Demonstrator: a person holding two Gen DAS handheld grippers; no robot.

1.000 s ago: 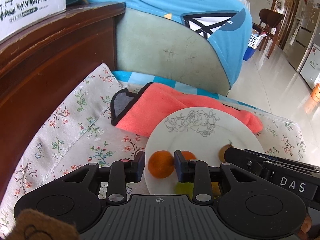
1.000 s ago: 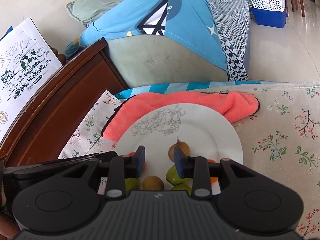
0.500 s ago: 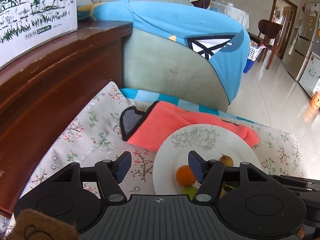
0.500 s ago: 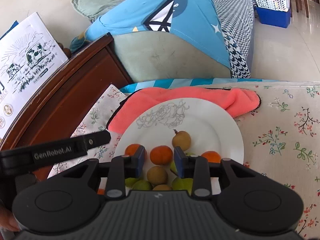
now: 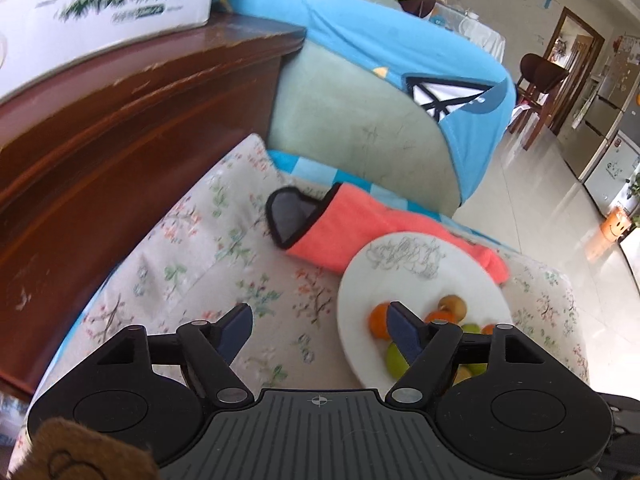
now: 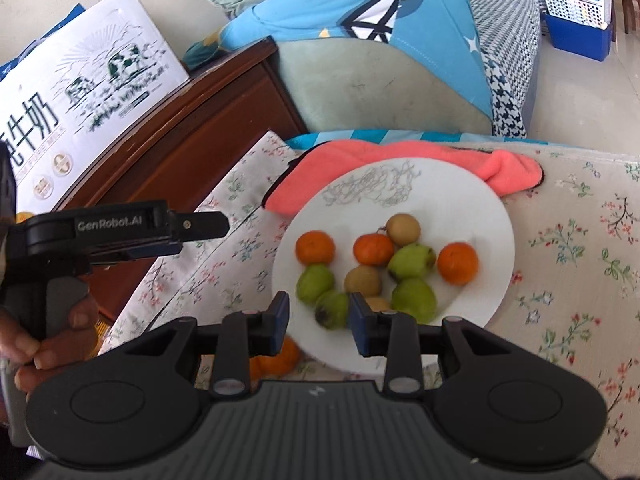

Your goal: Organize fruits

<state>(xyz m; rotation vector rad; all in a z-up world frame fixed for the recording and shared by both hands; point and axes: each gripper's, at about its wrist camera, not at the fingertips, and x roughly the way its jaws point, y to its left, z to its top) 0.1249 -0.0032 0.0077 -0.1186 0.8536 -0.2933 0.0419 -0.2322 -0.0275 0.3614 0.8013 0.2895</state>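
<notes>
Orange (image 6: 276, 358) off plate (image 6: 496, 216) half hidden behind right hand-held gripper (image 6: 319, 314).

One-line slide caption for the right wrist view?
Right gripper, empty, above a white plate of oranges, green and brown fruit; left gripper alongside.

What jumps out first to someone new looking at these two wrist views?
The white plate on the floral cloth, heaped with three oranges, green fruits and brown ones; the leftmost orange sits near its left rim. A coral towel is tucked under the plate's far edge. The left gripper, jaws just opened and empty, hangs left of the plate, and one more orange lies off the plate beside the right gripper.
</notes>
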